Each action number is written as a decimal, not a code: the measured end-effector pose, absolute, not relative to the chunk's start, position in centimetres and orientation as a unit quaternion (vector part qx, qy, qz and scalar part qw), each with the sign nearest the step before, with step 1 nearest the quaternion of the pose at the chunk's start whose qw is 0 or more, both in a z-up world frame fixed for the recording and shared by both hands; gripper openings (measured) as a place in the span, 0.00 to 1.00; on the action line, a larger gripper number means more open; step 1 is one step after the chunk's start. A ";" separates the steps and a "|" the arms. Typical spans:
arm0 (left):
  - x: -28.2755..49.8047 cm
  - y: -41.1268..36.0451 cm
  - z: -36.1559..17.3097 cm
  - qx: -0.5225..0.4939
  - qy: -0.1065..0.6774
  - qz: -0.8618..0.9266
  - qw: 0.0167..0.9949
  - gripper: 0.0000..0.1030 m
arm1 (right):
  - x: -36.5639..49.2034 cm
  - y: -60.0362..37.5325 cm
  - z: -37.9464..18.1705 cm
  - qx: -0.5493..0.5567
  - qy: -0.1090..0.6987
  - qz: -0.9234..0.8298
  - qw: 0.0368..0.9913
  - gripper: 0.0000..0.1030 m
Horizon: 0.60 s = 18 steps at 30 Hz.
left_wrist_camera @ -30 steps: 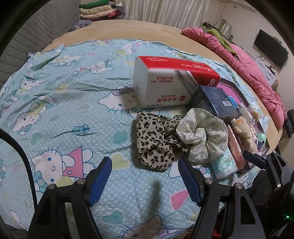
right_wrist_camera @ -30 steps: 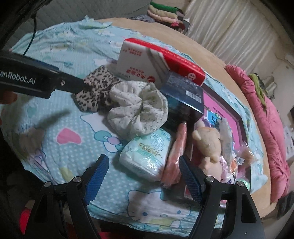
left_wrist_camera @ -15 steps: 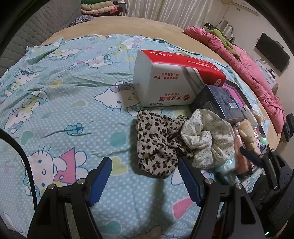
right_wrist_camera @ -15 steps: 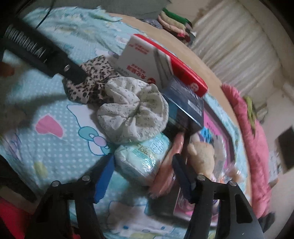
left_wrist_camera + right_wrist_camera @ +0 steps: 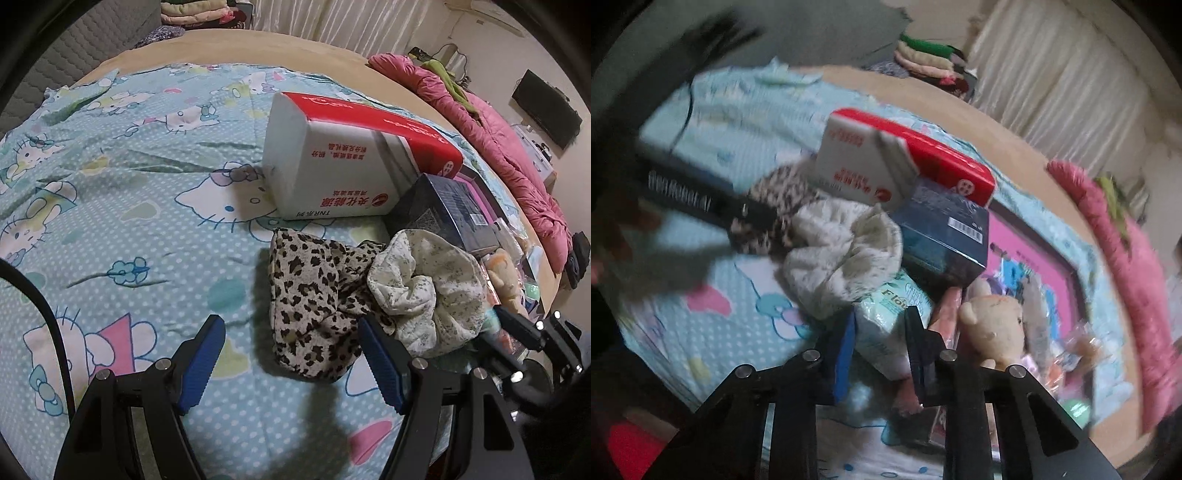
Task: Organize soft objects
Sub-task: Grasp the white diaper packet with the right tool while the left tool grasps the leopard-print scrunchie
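My right gripper [image 5: 879,328] has just been closing, and its blue pads now squeeze the pale green tissue pack [image 5: 894,317] that sits between them, its printed end sticking out toward 12 o'clock. Just beyond it, at about 11 o'clock, lies the cream scrunchie [image 5: 842,254], and past that the leopard scrunchie [image 5: 775,206], partly covered by the dark tip of my other tool. At 1 o'clock from the pack a dark blue box [image 5: 942,240] leans against the red-and-white tissue box [image 5: 886,166], and at 3 o'clock a small tan plush bear [image 5: 993,325] rests on the pink tray [image 5: 1034,251]; this view is blurred, so finer detail escapes me. My left gripper [image 5: 291,354] hangs with its jaws spread wide and nothing between them, above the blue cartoon-print sheet [image 5: 110,206]. The leopard scrunchie [image 5: 310,302] lies just ahead of it toward 1 o'clock, touching the cream scrunchie [image 5: 428,288] at 2 o'clock, with the tissue box [image 5: 351,162] standing at 12 o'clock behind both.
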<state>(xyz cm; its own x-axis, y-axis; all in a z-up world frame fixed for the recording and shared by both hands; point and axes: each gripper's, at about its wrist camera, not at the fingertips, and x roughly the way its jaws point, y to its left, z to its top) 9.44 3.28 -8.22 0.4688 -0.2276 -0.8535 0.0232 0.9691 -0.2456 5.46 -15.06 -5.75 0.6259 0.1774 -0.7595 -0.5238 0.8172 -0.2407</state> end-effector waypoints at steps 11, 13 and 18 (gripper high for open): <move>9.8 3.1 -8.1 -0.108 0.508 -0.086 0.850 0.72 | 5.2 -14.2 -5.7 -0.217 0.385 0.197 0.875 0.28; 9.7 3.0 -8.1 -0.107 0.508 -0.087 0.850 0.72 | 5.0 -13.5 -6.3 -0.243 0.383 0.193 0.870 0.34; 9.9 3.2 -8.6 -0.112 0.513 -0.086 0.847 0.72 | 5.4 -12.4 -7.2 -0.289 0.373 0.200 0.859 0.32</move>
<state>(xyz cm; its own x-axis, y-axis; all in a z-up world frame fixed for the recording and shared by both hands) 9.94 3.19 -8.62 0.4599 -0.2594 -0.8492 0.0304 0.9604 -0.2770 5.38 -12.37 -7.19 0.6423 0.1285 -0.7556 -0.5587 0.7534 -0.3467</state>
